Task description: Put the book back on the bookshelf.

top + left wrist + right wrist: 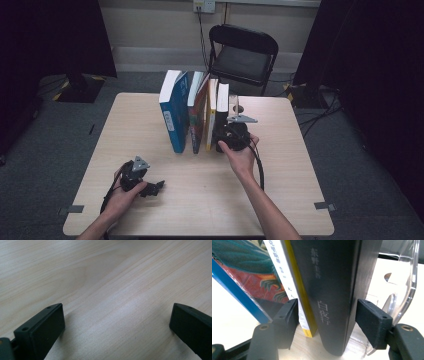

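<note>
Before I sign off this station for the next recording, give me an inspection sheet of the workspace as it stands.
Surface: light wood table, bare in front of the books.
Job's things: row of upright books; black book at its right end, beside a white and yellow book; blue book at the left end, leaning.
Clutter: clear plastic bookend right of the black book.
Grippers: right gripper straddles the black and yellow-edged spines, small gaps at both pads; left gripper open, low over bare wood.
Cables: one trails from each gripper; more lie on the floor at right.
Surroundings: black folding chair behind the table, wall socket, dark curtains.
</note>
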`<state>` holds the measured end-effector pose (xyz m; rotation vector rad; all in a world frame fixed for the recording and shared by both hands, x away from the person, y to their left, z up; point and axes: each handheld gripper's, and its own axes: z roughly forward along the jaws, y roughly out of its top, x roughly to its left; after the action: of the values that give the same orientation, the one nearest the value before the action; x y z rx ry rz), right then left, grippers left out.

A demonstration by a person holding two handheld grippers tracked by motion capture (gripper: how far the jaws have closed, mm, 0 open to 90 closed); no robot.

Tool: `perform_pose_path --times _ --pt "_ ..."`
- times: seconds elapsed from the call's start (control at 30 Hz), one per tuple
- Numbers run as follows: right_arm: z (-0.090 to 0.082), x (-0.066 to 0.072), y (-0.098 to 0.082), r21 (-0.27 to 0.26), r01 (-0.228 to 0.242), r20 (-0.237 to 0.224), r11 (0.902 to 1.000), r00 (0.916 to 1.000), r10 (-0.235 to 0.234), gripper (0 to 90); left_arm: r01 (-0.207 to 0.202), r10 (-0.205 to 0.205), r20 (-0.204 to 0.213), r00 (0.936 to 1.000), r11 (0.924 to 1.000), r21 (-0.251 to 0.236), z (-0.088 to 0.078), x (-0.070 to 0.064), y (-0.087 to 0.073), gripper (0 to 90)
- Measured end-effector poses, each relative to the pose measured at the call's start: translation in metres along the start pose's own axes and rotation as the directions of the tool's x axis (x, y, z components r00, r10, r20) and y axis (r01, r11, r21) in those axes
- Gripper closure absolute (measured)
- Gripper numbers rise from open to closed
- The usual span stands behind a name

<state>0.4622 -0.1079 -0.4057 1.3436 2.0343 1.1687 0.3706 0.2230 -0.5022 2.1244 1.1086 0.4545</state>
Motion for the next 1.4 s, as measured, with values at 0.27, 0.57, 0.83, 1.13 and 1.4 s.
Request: perform_pose_path --times 0.27,0.57,0.83,1.13,1.4 --pt "-0.008 -0.012 -0.006 0.008 -0.014 -0.02 0.9999 0.9997 0.015 28.4 0.011 -0.011 -0.005 0.9999 0.9999 -0.002 0.001 0.0 0.001 0.0" --pt "-0.024 -0.024 -0.013 -0.013 -0.015 -0.046 0.9998 0.9988 0.014 18.8 0.018 -0.018 -0.007 0.9998 0.9998 -0.004 0.001 -0.001 0.001 0.0" --pt "-0.049 -0.036 -0.027 -0.021 -0.024 -0.069 0.9995 0.9974 0.023 13.9 0.016 -0.016 -0.013 0.9998 0.9999 -0.004 0.001 0.0 0.001 0.0" --pt "-0.079 -0.054 -0.05 -0.008 -0.052 -0.073 0.9986 0.996 0.052 13.9 0.026 -0.026 -0.022 0.9994 0.9997 -0.001 0.001 0.001 0.001 0.0" --pt "-0.106 -0.071 -0.074 0.011 -0.061 -0.039 0.9981 0.9973 0.061 14.0 0.031 -0.031 -0.029 0.9991 0.9995 0.0 0.0 0.001 0.0 0.0"
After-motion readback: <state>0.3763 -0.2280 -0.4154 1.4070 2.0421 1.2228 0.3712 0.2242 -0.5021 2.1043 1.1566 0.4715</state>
